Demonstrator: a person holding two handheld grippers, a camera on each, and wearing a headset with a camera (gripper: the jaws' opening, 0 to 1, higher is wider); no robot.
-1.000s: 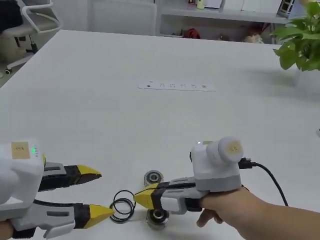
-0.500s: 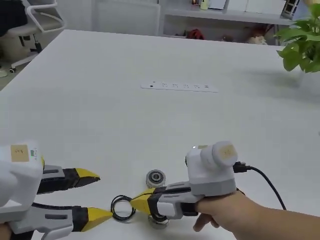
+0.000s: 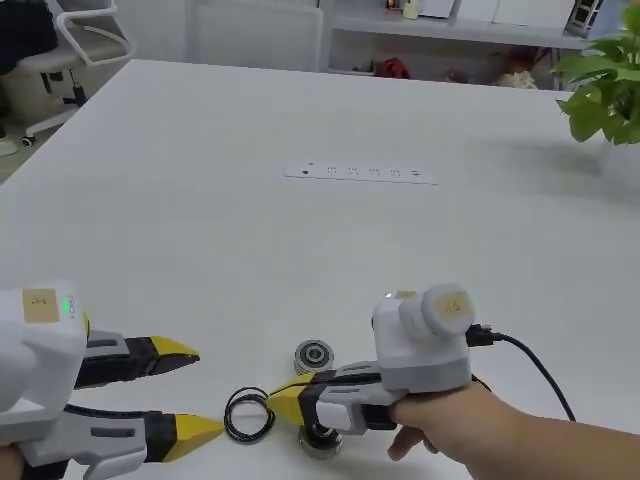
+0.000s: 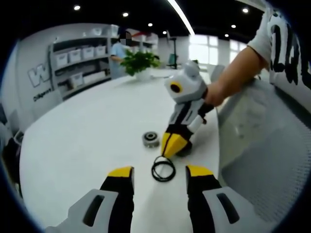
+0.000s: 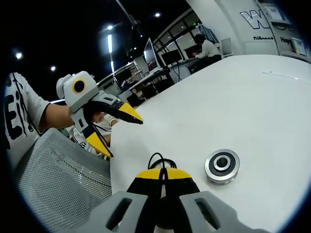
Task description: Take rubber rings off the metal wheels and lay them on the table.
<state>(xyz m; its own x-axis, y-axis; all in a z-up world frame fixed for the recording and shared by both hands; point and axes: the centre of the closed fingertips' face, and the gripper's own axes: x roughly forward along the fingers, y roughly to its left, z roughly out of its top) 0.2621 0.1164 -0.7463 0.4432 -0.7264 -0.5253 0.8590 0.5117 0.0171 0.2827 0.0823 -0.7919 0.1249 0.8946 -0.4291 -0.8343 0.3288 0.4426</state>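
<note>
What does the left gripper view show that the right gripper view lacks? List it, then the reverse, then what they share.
Left gripper view: the potted plant and shelves of bins. Right gripper view: desk monitors and a seated person. Shared: the open left gripper, the right gripper shut on the rubber rings, one metal wheel, the white table.

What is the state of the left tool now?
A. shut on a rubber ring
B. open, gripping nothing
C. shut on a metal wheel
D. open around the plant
B: the left tool has its yellow-tipped jaws wide apart, and the rubber rings lie flat on the table just ahead of them.
</note>
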